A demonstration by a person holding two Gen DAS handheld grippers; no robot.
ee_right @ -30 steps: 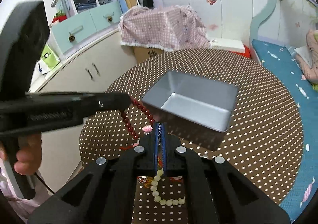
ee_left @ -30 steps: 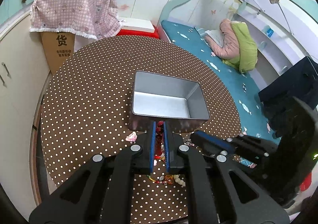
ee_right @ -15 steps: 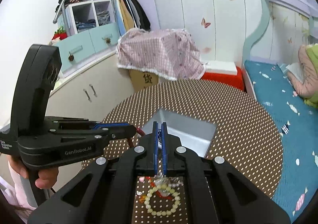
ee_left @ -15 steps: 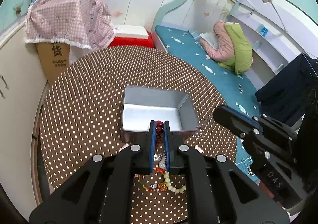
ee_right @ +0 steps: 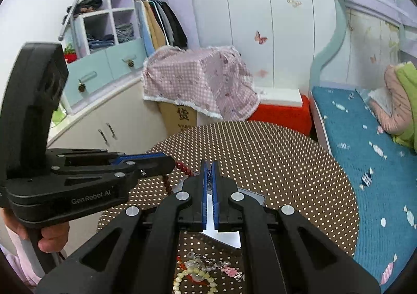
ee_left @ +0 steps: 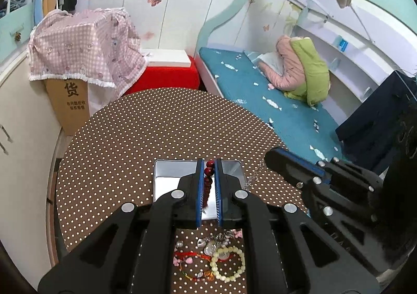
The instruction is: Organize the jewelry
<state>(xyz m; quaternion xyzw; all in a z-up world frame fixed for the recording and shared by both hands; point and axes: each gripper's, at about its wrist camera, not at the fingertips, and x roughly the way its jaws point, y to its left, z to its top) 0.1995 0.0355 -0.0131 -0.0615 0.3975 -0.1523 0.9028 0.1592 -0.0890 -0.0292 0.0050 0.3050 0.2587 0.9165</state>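
Between the left hand-held gripper (ee_left: 209, 163) pads: round glossy red beads (ee_left: 208, 171).

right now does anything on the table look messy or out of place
Yes. A tangle of jewelry lies loose on the dotted table in front of the metal tin rather than in it: a pale bead bracelet, red cords and small charms overlap. The left gripper holds a red bead strand over the tin.

A round dotted table (ee_left: 156, 132) stands near a teal bed (ee_left: 286, 111), white wardrobe doors (ee_right: 260, 20) and open shelves (ee_right: 117, 22).
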